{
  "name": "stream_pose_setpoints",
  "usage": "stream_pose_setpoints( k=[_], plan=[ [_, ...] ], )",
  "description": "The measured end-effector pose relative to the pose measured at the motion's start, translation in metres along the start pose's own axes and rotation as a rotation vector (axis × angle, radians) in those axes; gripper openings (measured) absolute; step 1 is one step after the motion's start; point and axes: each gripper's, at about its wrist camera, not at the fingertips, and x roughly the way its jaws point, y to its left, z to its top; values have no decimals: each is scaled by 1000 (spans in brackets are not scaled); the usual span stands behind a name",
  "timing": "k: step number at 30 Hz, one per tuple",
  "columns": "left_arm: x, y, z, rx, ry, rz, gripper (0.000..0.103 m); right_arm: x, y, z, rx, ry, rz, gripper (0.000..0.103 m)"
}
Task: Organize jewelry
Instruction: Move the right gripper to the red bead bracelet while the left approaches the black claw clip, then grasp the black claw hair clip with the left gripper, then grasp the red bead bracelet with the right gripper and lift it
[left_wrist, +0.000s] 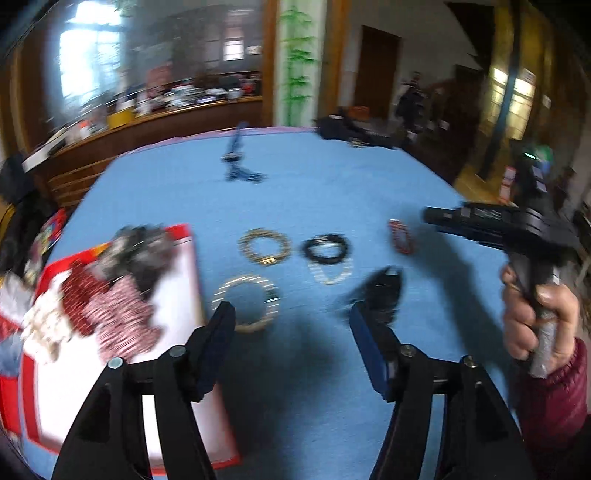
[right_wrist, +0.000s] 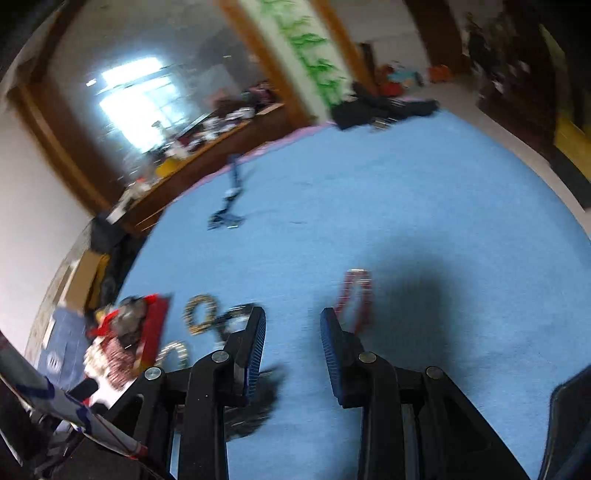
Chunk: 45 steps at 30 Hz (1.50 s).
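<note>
A blue cloth (left_wrist: 314, 192) covers the bench, with a pink edge showing along its far side. At twelve o'clock on it lies a dark blue strap-like item (left_wrist: 238, 158), blurred; at one o'clock, at the far edge, a black bundle (left_wrist: 347, 129) sprawls. Beyond the cloth, at eleven o'clock, a long wooden counter (left_wrist: 147, 125) carries a jumble of small goods under a large window (left_wrist: 88, 55). A white panel painted with green bamboo (left_wrist: 297, 59) stands at twelve o'clock, a brown door (left_wrist: 378, 70) just right of it. Beside the bench at nine o'clock sits a cardboard box (right_wrist: 83, 277).
</note>
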Motion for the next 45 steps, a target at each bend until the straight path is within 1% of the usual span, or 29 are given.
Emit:
stream_pose_setpoints(
  k=[2,5,8,10,14,16,19,20,21,22,23,24,27,30,33,34,36,39,41,42,44,45],
  plan=[
    [7,-19,5,52,-1,-30,70,1,-10,3,49,14,35,33],
    [23,-46,9,132,4,-69,75,4,-19,5,95,39,51,33],
    [48,-66,9,205,48,-76,76,6,-24,2,125,60,71,34],
    [66,-75,8,234,82,-57,76,7,-26,1,136,67,83,34],
    [93,-76,7,227,131,-29,76,7,-29,-1,146,74,95,35],
    [105,-72,6,207,155,-45,76,6,-30,-1,148,73,95,38],
    [118,-67,4,163,176,-68,75,7,-29,-1,145,69,84,39],
    [121,-64,4,148,181,-83,74,7,-29,-1,144,69,79,39],
    [121,-63,3,139,176,-102,62,8,-29,-1,144,70,75,39],
    [121,-62,5,131,170,-112,45,9,-29,-1,144,72,69,39],
    [120,-60,6,118,166,-130,42,10,-29,-1,142,72,65,39],
    [119,-58,7,103,156,-142,38,11,-28,-2,137,71,53,39],
    [115,-57,8,99,121,-149,38,15,-27,-2,120,66,11,39],
    [104,-53,11,76,70,-181,38,22,-27,-2,111,78,-19,38],
    [93,-42,18,38,16,-210,38,30,-27,0,104,95,-76,33],
    [90,-37,20,27,-3,-196,38,33,-27,1,99,103,-102,28],
    [87,-29,22,12,-26,-159,38,42,-22,6,68,122,-158,24],
    [85,-18,25,-15,-45,-114,38,56,-10,12,-13,156,-236,21],
    [85,-13,26,-26,-49,-94,38,62,-1,14,-77,163,-298,21],
    [85,-11,27,-32,-50,-83,38,66,5,14,-116,169,-348,17],
    [85,-9,27,-39,-47,-80,38,70,9,12,-175,174,-398,13],
    [85,-8,27,-42,-46,-77,38,71,12,11,-204,176,-423,8]
  ],
)
